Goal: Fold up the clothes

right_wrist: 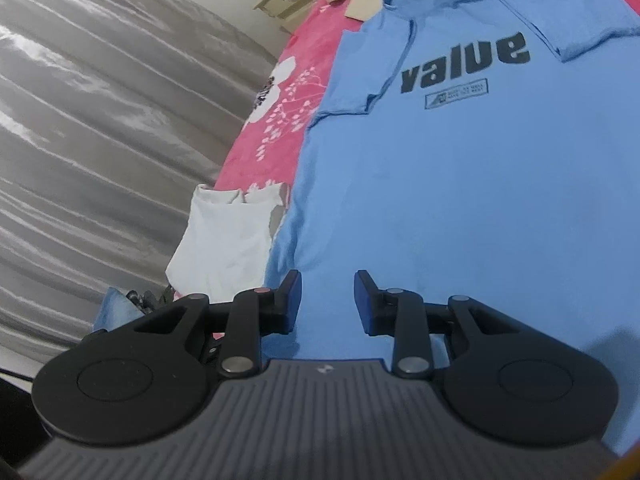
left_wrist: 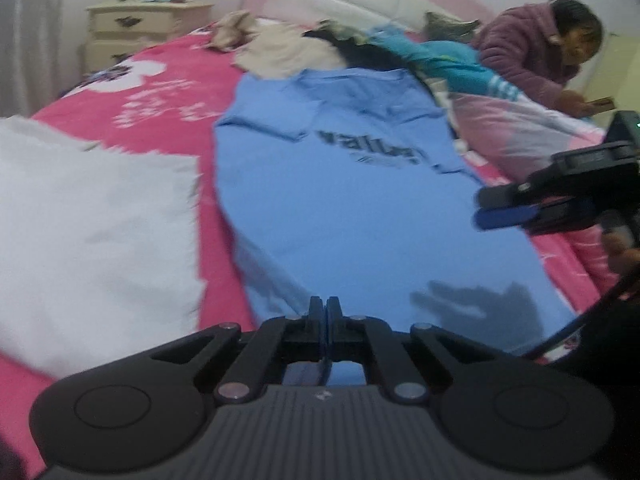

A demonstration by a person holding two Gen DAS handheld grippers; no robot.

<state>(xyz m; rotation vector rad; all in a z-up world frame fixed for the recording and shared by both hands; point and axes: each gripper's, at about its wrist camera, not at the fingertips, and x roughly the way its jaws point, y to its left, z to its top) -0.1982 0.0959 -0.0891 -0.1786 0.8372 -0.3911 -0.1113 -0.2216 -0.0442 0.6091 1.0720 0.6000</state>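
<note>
A light blue T-shirt (left_wrist: 352, 200) printed "value" lies spread flat on the pink bed, both sleeves folded in over its front; it also fills the right wrist view (right_wrist: 480, 180). My left gripper (left_wrist: 325, 304) is shut and empty, just above the shirt's bottom hem. My right gripper (right_wrist: 328, 296) is open and empty, hovering over the lower part of the shirt. It shows in the left wrist view (left_wrist: 504, 208) at the shirt's right edge.
A white garment (left_wrist: 92, 216) lies left of the shirt, also in the right wrist view (right_wrist: 228, 236). A pile of clothes (left_wrist: 320, 48) sits near the headboard. A person (left_wrist: 548, 44) leans on the bed's right side. A nightstand (left_wrist: 136, 28) stands back left. Grey curtains (right_wrist: 100, 140) hang left.
</note>
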